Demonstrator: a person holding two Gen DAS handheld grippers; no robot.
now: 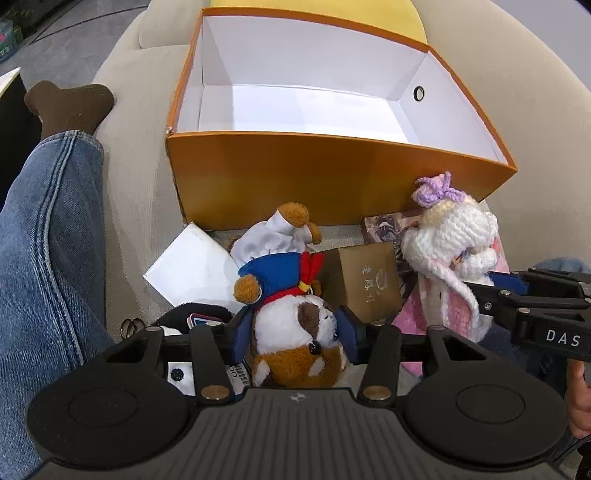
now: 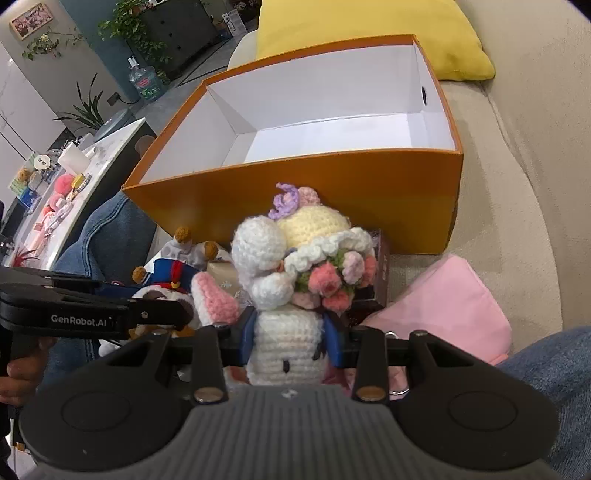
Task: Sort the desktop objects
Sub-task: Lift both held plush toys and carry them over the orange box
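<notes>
The beige sofa [image 1: 140,184] carries everything, and an open orange box [image 1: 332,177] with a white, bare interior stands on it as the landmark. Behind the box lies a yellow cushion [image 2: 369,33]; at its right front corner, a pink cushion [image 2: 454,299]. To the left of the box stretches the person's jeans leg [image 1: 48,236] ending in a brown sock [image 1: 70,107].

In front of the box's near wall lies a heap of small items: a white flat box [image 1: 192,266], a brown carton [image 1: 365,284] with gold characters too small to read, and a barcode label by the left gripper.

The left gripper [image 1: 295,332] has its blue pads pressed against both sides of a brown-and-white plush dog [image 1: 299,332] in a blue hat, just before the box's front wall. The right gripper [image 2: 290,332], marked "DAS" in the left view, is closed on the body of a white crochet doll [image 2: 288,295] holding a knitted bouquet, also just before that wall. The left gripper's side reads "GenRobot.AI".
</notes>
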